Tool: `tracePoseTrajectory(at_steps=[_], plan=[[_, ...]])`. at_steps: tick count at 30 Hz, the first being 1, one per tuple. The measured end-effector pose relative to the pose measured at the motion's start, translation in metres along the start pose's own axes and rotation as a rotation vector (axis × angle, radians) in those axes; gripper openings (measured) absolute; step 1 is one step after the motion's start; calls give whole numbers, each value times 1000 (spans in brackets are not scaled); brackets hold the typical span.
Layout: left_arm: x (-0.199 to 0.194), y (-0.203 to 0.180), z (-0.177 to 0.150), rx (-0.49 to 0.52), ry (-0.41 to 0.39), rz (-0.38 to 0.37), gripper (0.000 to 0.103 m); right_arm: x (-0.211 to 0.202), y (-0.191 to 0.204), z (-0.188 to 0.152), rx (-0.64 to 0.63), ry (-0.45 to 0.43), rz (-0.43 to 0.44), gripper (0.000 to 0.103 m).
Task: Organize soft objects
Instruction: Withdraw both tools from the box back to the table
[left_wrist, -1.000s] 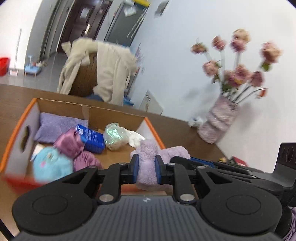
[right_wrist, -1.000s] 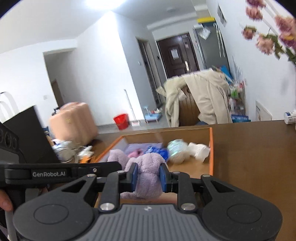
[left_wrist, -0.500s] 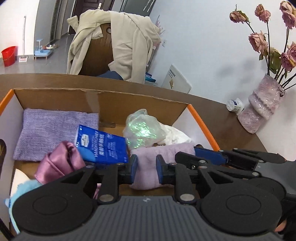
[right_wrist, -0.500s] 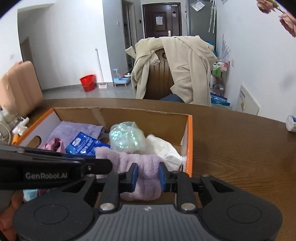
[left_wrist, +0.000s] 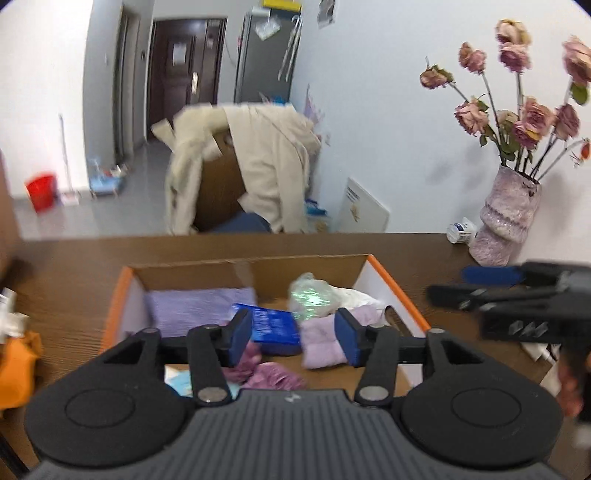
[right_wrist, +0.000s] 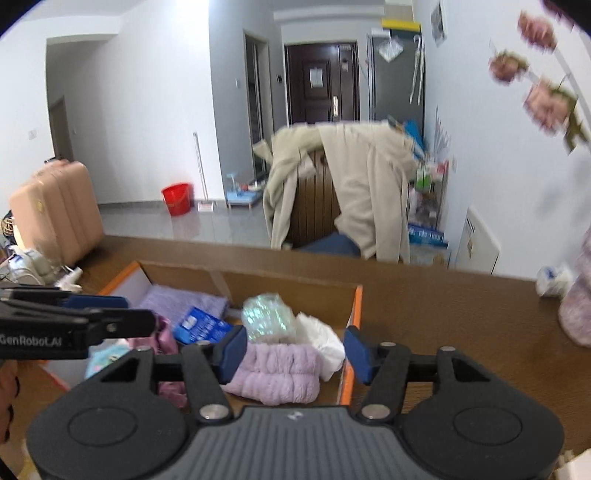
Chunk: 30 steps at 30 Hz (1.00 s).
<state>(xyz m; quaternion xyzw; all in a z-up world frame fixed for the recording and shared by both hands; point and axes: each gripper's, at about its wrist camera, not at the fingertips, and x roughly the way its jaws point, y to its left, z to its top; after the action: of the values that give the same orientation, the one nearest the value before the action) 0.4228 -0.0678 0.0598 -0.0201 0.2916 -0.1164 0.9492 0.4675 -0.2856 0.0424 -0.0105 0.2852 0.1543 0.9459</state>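
While both tools hang above the near rim of the cardboard box (right_wrist: 354, 306), each stands wide apart at the jaws and has hold of nothing: the left gripper (left_wrist: 293, 338) and the right gripper (right_wrist: 295, 354) frame the box contents without touching them. Between their blue pads lies the lilac plush towel (right_wrist: 275, 373), a ribbed, fuzzy roll resting inside the box by its right wall, its long axis running left to right. Crowding it are a white crumpled cloth (right_wrist: 321, 341), a glossy greenish plastic bag (right_wrist: 267, 315), a blue packet (right_wrist: 201, 325) and pink satin bundles (left_wrist: 271, 374). Flat against the far left corner sits a purple woven cloth (left_wrist: 195, 308). Beyond, on the wooden table (right_wrist: 461, 317), stands a textured pink vase (left_wrist: 508, 221) of roses.
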Motion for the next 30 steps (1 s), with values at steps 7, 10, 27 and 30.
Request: tracePoseTrajectory(at_steps=[7, 10, 27, 30], plan=[[-78, -1, -12, 10, -97, 85, 69, -80, 9, -3, -50, -68, -5, 74], [-105, -5, -25, 2, -151, 125, 74, -108, 15, -9, -55, -105, 4, 78], [-220, -58, -228, -90, -361, 255, 103, -220, 62, -192, -59, -273, 131, 88], [-221, -64, -249, -89, -328, 261, 103, -231, 66, -220, -40, -266, 137, 89]])
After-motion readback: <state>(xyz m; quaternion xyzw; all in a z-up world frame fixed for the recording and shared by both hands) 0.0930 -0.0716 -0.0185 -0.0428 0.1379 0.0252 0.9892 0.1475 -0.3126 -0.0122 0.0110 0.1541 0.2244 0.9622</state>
